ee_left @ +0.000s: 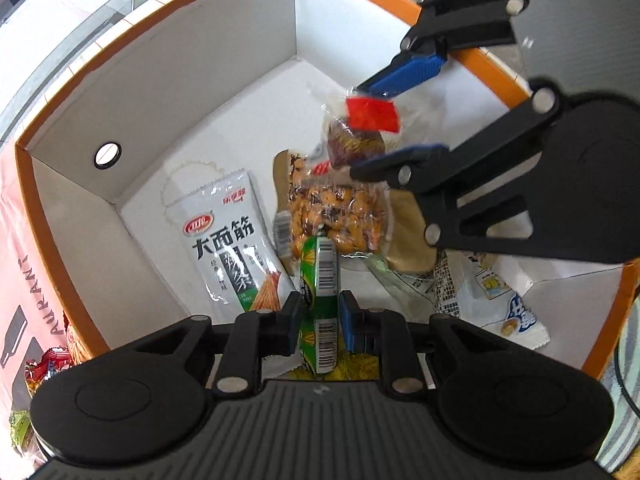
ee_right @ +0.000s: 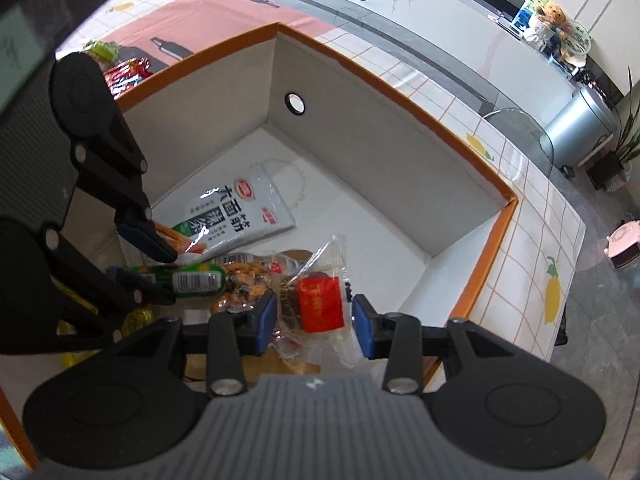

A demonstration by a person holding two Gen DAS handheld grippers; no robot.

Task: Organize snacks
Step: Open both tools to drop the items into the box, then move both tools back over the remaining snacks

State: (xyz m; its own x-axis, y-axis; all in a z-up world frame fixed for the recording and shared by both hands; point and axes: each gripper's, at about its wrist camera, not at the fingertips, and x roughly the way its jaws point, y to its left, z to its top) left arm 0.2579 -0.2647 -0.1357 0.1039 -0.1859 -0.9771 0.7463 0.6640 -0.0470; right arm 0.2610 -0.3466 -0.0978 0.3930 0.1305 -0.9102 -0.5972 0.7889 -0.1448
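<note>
Snack packets go down into an orange-rimmed box (ee_left: 192,92) on the bench.

The left hand-held gripper (ee_left: 320,316) pinches a slim green packet (ee_left: 320,276), light and crushable, at 6 o'clock; the right hand-held gripper (ee_right: 314,320), spread, straddles a crinkly, slippery clear bag (ee_right: 320,296), best pinched mid-body.

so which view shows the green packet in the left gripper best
Left wrist view: the green packet stands pinched between the left gripper's pads, barcode readable. The right wrist view shows the same packet sideways, its end hidden by the fingers.
</note>
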